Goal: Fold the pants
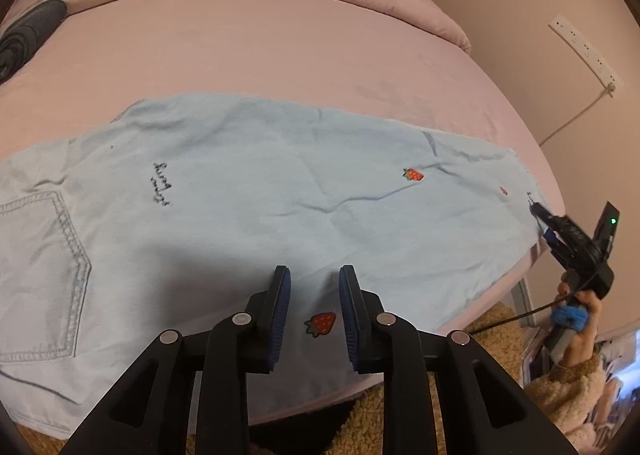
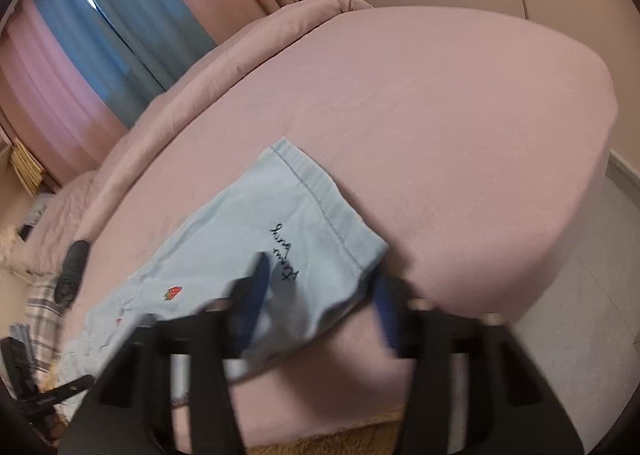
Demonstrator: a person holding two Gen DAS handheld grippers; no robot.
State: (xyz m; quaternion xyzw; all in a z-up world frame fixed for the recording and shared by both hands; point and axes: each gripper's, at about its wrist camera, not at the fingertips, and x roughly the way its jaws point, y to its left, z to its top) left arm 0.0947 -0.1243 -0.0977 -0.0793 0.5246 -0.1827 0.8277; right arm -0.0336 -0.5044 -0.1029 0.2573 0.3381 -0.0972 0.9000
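Pants (image 1: 248,207) lie flat along near edge of pink bed (image 1: 280,47), already halved lengthwise, I judge.

My left claw (image 1: 314,287) hovers spread over mid-leg, pinching nothing; lower it onto fabric, pinch both layers.

My right claw (image 2: 320,295) straddles hem corner, blurred; grip unclear.

Embroidered script: unreadable.

The left black plastic two-finger gripper (image 1: 315,311) at lower centre has blue ribbed pads and silver pivot screws. At the right edge, the right black gripper (image 1: 538,215) carries a green light, a black cable, a blue-wrapped handle; a fuzzy beige fleece sleeve (image 1: 568,391) follows.
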